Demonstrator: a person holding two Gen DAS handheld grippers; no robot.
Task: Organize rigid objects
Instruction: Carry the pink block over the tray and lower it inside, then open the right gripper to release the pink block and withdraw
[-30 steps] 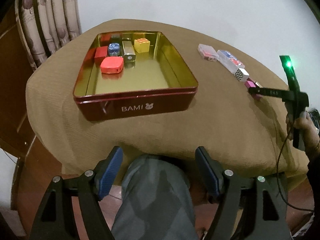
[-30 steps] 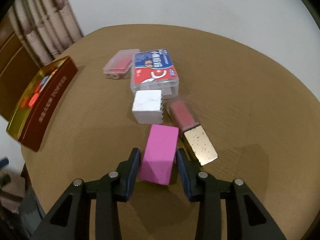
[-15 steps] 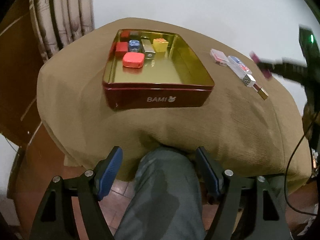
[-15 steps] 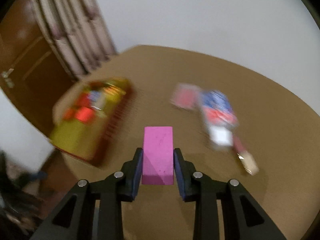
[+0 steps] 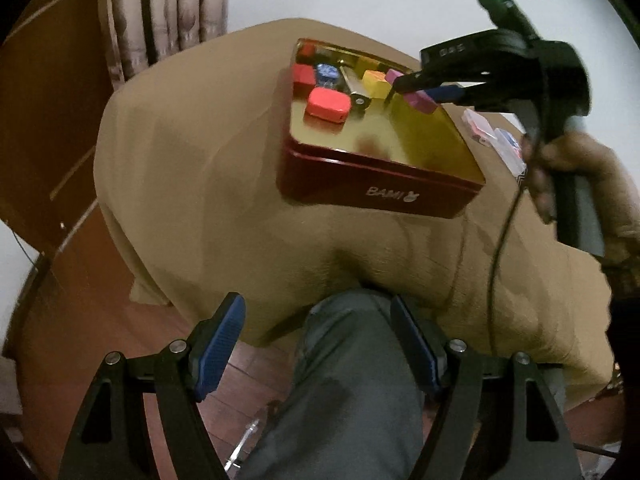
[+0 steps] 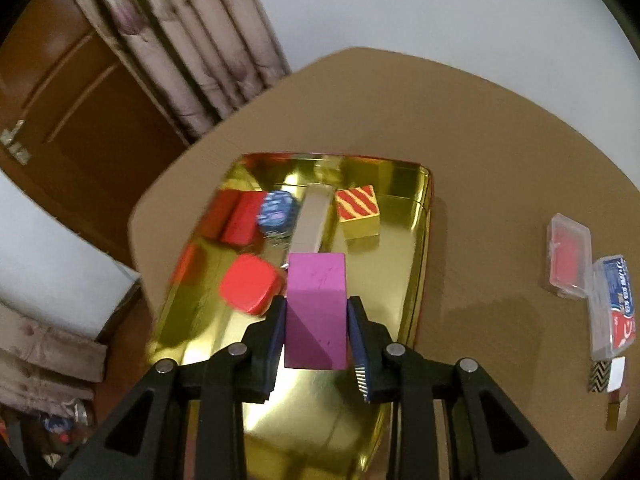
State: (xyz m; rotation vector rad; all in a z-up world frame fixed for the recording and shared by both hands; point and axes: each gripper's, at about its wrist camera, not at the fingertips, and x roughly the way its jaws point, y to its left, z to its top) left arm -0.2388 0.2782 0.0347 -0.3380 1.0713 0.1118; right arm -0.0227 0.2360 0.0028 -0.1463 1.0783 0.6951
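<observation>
My right gripper [image 6: 316,332] is shut on a pink block [image 6: 316,308] and holds it above the gold inside of the red BAMI tin [image 6: 416,280]. In the left wrist view the right gripper [image 5: 416,90] hangs over the tin [image 5: 376,192] with the pink block [image 5: 420,100] between its fingers. The tin holds a red rounded box [image 6: 250,284], a red block [image 6: 240,220], a blue round piece [image 6: 278,210], a silver bar [image 6: 314,220] and a yellow striped block [image 6: 358,210]. My left gripper [image 5: 320,348] is open and empty, below the table edge, over a knee.
On the brown tablecloth [image 6: 500,160] right of the tin lie a clear case with red inside [image 6: 568,260], a blue and red clear box [image 6: 612,312], a zigzag-patterned block [image 6: 606,374] and a gold piece [image 6: 614,412]. Curtains [image 6: 192,48] and a wooden door [image 6: 68,92] stand behind.
My right gripper has lifted the pink block off the table and carried it left, over the tin. The left wrist view has shifted left; the left gripper stays open.
</observation>
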